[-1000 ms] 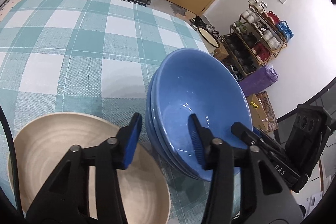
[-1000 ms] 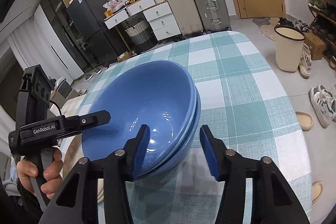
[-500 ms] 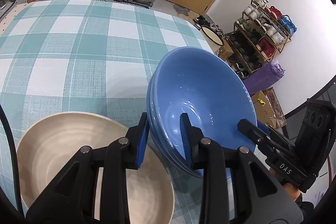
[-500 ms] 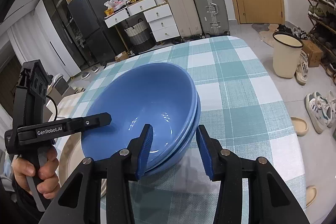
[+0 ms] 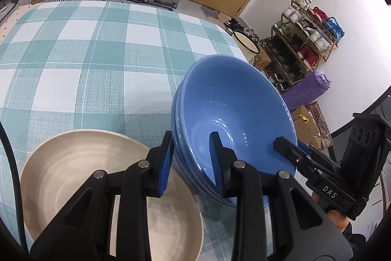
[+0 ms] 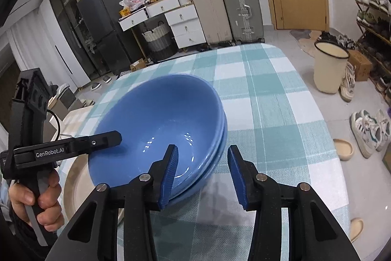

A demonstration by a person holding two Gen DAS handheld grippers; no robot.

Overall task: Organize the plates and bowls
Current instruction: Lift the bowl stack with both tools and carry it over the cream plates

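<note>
Item: stack of blue bowls point(image 5: 227, 119), tilted, on checked table point(image 5: 97, 60), beside an empty cream bowl point(image 5: 80, 177).

Left gripper point(image 5: 190, 163): fingers straddle the near rim, closed on it.

Right gripper point(image 6: 202, 173): part open astride the opposite rim, gripping nothing.

Risk: nested bowls could slip apart or chip if lifted unevenly.

Contents: top bowl empty.

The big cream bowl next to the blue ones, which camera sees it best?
The left wrist view. There the cream bowl shows nearly its whole inside, beside the stacked blue bowls. In the right wrist view only a sliver of its rim peeks out behind the blue stack and the left gripper.
</note>
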